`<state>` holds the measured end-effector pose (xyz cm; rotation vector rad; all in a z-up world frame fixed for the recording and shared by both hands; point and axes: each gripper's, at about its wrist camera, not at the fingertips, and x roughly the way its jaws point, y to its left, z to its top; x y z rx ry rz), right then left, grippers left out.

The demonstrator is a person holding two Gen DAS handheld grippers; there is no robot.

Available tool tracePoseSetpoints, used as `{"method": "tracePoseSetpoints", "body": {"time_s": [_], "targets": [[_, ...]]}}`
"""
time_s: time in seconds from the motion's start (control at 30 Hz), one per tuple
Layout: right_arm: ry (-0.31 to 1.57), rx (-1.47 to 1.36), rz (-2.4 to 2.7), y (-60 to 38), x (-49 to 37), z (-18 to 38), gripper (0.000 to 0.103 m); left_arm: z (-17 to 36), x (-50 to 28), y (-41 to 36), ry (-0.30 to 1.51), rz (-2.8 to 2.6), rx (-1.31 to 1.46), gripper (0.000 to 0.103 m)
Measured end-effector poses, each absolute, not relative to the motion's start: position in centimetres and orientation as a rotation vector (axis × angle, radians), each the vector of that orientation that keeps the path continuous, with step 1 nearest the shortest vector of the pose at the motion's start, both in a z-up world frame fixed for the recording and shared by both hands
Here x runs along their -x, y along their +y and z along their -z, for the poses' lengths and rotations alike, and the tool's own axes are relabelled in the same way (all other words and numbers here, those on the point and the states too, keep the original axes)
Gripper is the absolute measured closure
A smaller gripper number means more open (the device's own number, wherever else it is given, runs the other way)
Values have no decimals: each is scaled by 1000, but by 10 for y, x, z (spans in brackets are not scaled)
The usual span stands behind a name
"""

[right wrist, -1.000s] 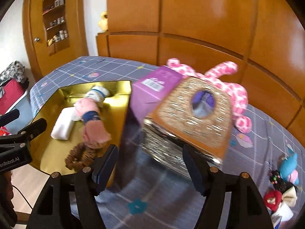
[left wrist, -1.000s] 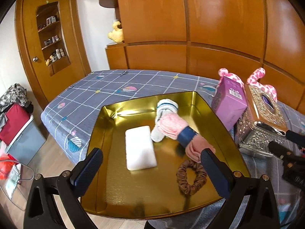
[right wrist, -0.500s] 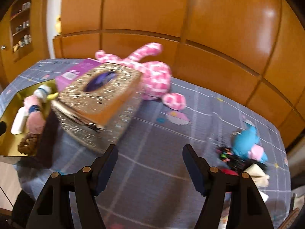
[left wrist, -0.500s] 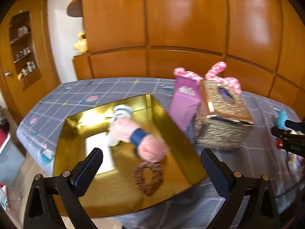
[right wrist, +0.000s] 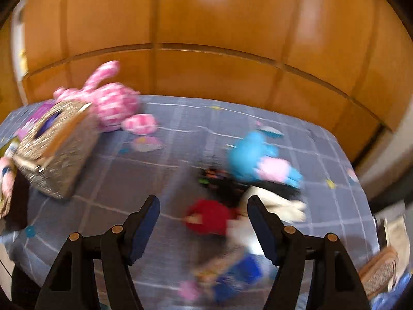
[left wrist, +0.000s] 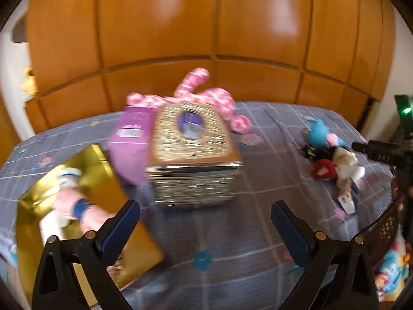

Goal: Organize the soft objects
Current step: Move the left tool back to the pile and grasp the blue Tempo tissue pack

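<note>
Here, my right tongs hang released above the bed, their jaws straddling the red soft toy without touching it; my left tongs are likewise released and empty, hovering over bare bedspread in front of the glittery tissue box. The step in hand, as I judge it, is picking a soft item from the heap at the right side of the bed for the gold tray at the left. To do it well I should slow down, since both views are blurred, centre the jaws on the red toy's bulk, descend until the pads bracket it, and clench gently so it compresses without slipping and without snagging neighbours. Count, so far as blur allows: one red toy, one blue plush, one cream-white soft item, one dark tangle, one pink rabbit plush, one purple box, one tissue box, one tray holding several items I cannot count.
</note>
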<state>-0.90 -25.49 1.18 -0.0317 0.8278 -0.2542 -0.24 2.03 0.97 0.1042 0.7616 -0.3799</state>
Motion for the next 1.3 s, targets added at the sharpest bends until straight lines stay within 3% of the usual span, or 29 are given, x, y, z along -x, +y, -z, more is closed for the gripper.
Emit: {"method": "tracePoseSetpoints", "body": {"time_s": [0.2, 0.67, 1.07, 1.13, 1.3], "targets": [[807, -127, 422, -328, 34, -22, 32, 4, -11, -36, 834, 536, -140, 23], [779, -217, 492, -372, 68, -25, 32, 32, 29, -207, 774, 961, -402, 22], [786, -261, 517, -388, 78, -21, 31, 78, 44, -280, 803, 975, -610, 21], [795, -268, 520, -390, 77, -17, 31, 84, 41, -280, 831, 979, -608, 48], [813, -283, 503, -389, 73, -13, 31, 79, 25, -242, 877, 968, -454, 51]]}}
